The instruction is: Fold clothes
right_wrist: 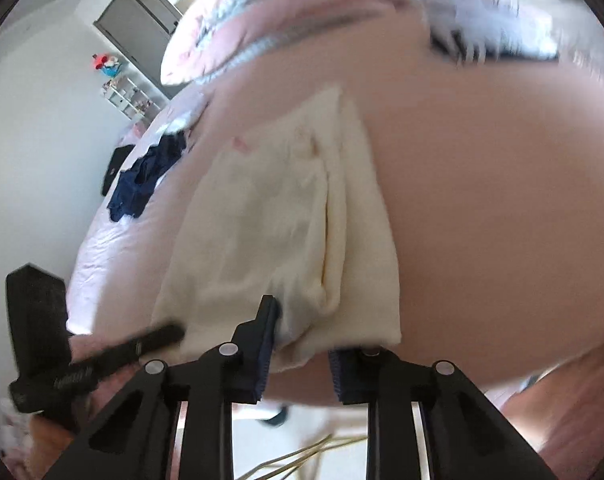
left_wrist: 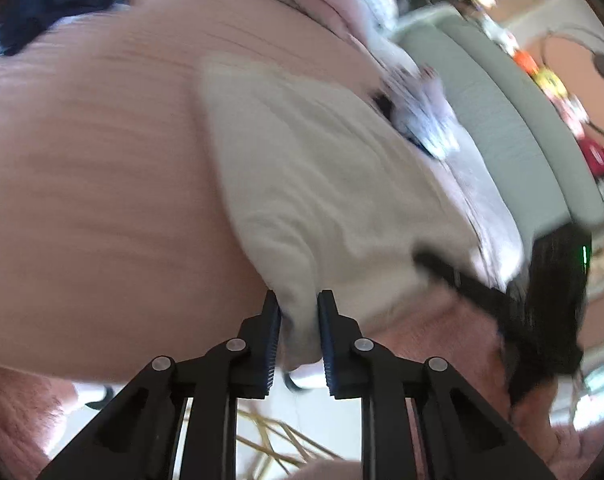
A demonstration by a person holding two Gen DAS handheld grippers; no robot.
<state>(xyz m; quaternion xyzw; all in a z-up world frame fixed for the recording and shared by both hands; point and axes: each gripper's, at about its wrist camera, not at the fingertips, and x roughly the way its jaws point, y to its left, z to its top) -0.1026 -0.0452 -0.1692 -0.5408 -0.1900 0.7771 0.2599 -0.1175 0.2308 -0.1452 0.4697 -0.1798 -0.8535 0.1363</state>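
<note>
- patterned clothes [left_wrist: 422, 120] right of centre in the left wrist view are smeared, can't tell what they are
- right gripper [right_wrist: 297, 344]: cream garment [right_wrist: 285, 216] drapes over its right pad, so the grip there is hidden

Both wrist views look steeply down, close over the bed [left_wrist: 81, 160], sharing the cream garment [right_wrist: 269, 220].

Soft matt cream cloth garment [right_wrist: 277, 216] lies on smooth matt pink bedspread [right_wrist: 482, 184].
</note>
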